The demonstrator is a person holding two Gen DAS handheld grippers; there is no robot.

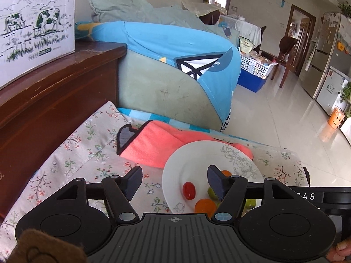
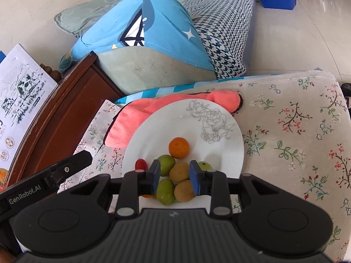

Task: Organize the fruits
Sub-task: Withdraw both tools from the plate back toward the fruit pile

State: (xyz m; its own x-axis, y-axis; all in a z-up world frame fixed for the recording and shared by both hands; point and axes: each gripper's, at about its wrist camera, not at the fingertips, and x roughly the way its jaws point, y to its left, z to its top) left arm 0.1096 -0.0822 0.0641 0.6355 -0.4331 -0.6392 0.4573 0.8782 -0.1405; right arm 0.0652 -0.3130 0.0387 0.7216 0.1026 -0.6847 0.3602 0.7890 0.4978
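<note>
Left wrist view: the left gripper [image 1: 174, 180] hangs low in the frame with its jaws spread apart and nothing between them. Beneath its right finger sits the white plate [image 1: 197, 153], lower centre, on the floral cloth [image 1: 76, 153]. On the plate lie a red cherry tomato [image 1: 189, 190] and an orange fruit [image 1: 205, 206]; green fruits peek from behind the finger.

Right wrist view: the right gripper [image 2: 175, 178] sits bottom centre, jaws drawn close, a brownish fruit [image 2: 179, 172] in the gap; whether the pads press it, I cannot tell. An orange [image 2: 178, 148] lies just beyond, at the plate's middle.
</note>
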